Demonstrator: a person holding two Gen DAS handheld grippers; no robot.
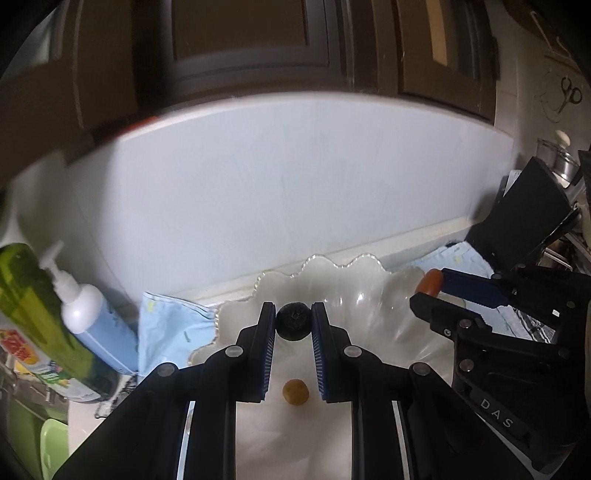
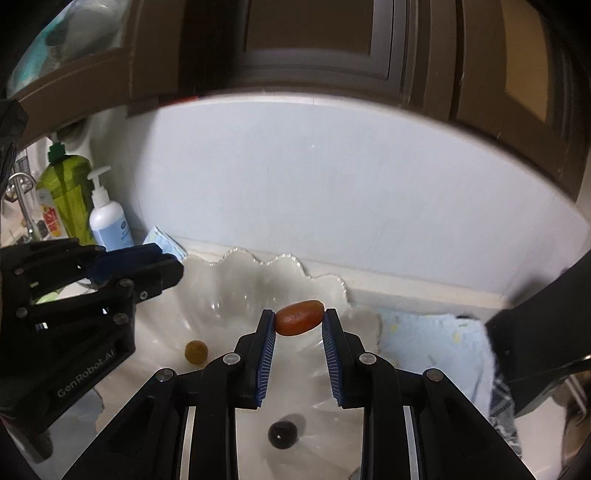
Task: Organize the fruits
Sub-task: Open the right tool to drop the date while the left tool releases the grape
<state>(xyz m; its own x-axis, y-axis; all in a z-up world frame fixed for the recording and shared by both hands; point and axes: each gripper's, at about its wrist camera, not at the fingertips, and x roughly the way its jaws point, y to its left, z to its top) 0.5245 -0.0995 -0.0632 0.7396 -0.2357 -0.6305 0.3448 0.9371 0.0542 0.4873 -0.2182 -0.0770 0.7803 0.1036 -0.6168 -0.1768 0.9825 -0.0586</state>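
My left gripper (image 1: 293, 308) is shut on a dark blueberry (image 1: 293, 323), held over a clear scalloped glass bowl (image 1: 332, 260). A small yellow-brown fruit (image 1: 295, 392) lies in the bowl below it. My right gripper (image 2: 299, 314) is shut on an oblong orange-red fruit (image 2: 300, 318) above the same bowl (image 2: 280, 258). On the bowl's floor lie the yellow-brown fruit (image 2: 195, 351) and a dark round fruit (image 2: 282, 434). Each gripper shows in the other's view: the right gripper (image 1: 430, 286) at the bowl's right, the left gripper (image 2: 168, 258) at its left.
A light blue cloth (image 1: 170, 325) lies under the bowl against the pale backsplash. At the left stand a green bottle (image 2: 68, 195) and a white pump bottle (image 2: 107, 221). A black block (image 1: 524, 221) stands at the right. Dark cabinets (image 2: 314, 33) hang overhead.
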